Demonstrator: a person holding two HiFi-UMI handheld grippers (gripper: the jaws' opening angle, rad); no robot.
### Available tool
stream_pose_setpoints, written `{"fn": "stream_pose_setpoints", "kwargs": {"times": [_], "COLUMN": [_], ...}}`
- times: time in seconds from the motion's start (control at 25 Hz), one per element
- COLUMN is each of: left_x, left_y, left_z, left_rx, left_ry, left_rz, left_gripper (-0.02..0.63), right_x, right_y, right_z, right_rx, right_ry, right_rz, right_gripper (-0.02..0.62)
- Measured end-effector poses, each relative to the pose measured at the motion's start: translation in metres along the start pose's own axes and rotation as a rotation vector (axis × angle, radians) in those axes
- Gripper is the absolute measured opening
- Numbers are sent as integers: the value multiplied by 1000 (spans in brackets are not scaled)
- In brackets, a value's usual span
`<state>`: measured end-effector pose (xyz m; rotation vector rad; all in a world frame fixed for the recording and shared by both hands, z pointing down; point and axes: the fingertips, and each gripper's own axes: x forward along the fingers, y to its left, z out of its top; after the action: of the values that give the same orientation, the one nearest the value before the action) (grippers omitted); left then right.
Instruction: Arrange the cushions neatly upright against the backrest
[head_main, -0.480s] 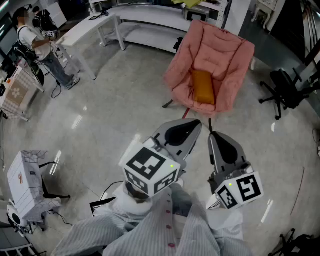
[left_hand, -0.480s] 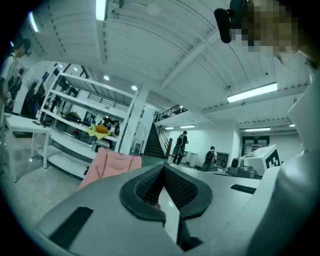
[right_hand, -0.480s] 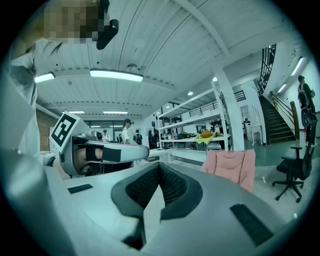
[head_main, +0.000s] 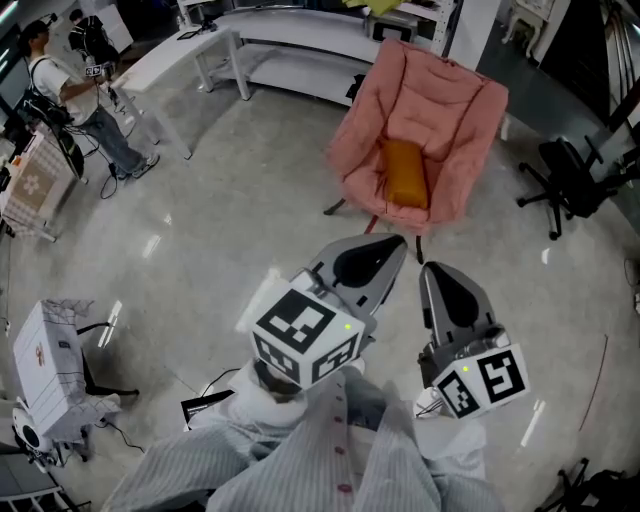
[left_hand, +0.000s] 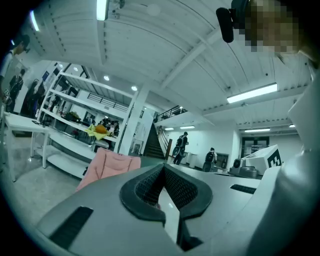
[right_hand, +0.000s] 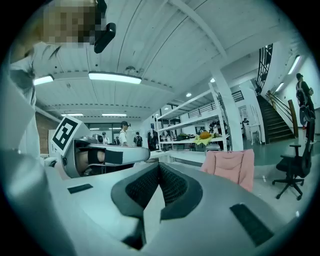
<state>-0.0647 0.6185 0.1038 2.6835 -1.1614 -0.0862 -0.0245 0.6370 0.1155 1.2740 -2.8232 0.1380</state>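
Observation:
A pink padded chair (head_main: 440, 105) stands on the grey floor ahead of me. One orange cushion (head_main: 405, 172) lies on its seat, leaning toward the backrest. My left gripper (head_main: 392, 247) and my right gripper (head_main: 430, 270) hang side by side close to my body, well short of the chair, both shut and empty. In the left gripper view the shut jaws (left_hand: 162, 170) point toward the chair (left_hand: 107, 165). The right gripper view shows its own shut jaws (right_hand: 159, 167), with the chair (right_hand: 230, 167) far off on the right.
White tables (head_main: 250, 45) run behind the chair. To the right of it is a black office chair (head_main: 570, 180). A person (head_main: 80, 90) stands at the far left. A small white stand draped with cloth (head_main: 50, 370) is at my near left, with cables on the floor.
Both grippers have shifted very slightly. The chair and the cushion have not moved.

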Motion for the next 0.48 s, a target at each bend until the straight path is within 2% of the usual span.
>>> {"fn": "stream_pose_setpoints", "kwargs": {"times": [0.48], "left_x": [26], "left_y": [-7], "left_z": [-4], "left_rx": [8], "left_ry": [-4], "left_rz": [65], "left_gripper": [9], "right_x": [-11], "right_y": [-39], "right_z": [1], "right_rx": [9], "right_ry": [1], "right_rz": [40], "right_gripper": [12]}}
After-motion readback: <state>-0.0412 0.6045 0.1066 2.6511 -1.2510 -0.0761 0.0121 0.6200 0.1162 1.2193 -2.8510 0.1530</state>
